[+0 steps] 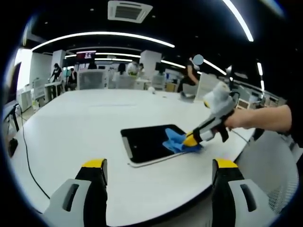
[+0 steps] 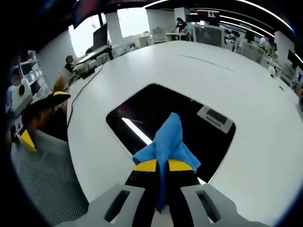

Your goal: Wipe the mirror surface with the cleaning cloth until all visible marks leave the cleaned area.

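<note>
On the white bench [image 1: 85, 123] lies the dark mirror [image 1: 147, 142], flat near the bench's near edge. Right tool [image 2: 162, 165] grips the blue cleaning cloth [image 2: 168, 142] between its yellow-tipped jaws, closed tight on it, and presses the cloth onto the mirror's near part; from the left gripper view this tool [image 1: 191, 139] reaches in from the right, cloth [image 1: 177, 142] touching the mirror's right end. Left tool [image 1: 158, 165] hovers short of the mirror, jaws wide apart, holding nothing.

Bright ceiling light strips [image 1: 99, 35] evenly light the room; the mirror [image 2: 156, 113] reflects one; fisheye edges bend.
</note>
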Action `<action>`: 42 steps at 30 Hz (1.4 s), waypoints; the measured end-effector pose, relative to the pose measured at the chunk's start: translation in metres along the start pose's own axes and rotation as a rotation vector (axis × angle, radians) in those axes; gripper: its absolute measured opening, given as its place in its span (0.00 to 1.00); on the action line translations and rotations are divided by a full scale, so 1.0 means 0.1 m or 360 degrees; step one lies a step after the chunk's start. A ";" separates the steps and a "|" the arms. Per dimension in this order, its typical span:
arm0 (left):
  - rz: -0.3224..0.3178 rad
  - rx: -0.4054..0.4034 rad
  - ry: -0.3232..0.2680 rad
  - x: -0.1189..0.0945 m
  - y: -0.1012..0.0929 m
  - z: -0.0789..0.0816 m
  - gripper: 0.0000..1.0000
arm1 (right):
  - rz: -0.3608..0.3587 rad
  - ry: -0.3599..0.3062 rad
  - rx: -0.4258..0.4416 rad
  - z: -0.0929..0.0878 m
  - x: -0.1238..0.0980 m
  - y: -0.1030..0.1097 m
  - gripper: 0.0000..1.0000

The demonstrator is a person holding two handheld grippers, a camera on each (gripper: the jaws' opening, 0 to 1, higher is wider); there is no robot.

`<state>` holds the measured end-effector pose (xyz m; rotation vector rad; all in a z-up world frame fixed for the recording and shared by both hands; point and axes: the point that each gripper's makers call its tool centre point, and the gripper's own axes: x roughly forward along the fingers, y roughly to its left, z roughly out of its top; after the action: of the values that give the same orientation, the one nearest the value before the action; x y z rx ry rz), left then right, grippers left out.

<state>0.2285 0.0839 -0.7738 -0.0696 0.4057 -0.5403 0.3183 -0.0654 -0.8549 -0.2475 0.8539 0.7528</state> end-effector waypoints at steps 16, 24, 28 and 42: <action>-0.0015 0.0006 0.0006 0.01 -0.02 0.00 0.91 | -0.0032 0.0028 0.0009 -0.10 -0.10 -0.13 0.01; -0.0013 0.0003 0.0005 0.01 -0.01 0.00 0.90 | -0.0030 0.0014 0.0039 -0.14 -0.14 -0.17 0.01; -0.0007 0.0000 0.0003 0.01 0.00 0.00 0.90 | -0.0034 0.0010 0.0032 -0.13 -0.13 -0.18 0.01; -0.0009 -0.0020 -0.0022 0.00 0.00 0.03 0.89 | -0.0057 -0.0011 0.0012 -0.04 -0.08 -0.27 0.01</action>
<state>0.2298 0.0834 -0.7715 -0.0863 0.3957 -0.5426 0.3313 -0.0912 -0.8542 -0.2530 0.8435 0.7165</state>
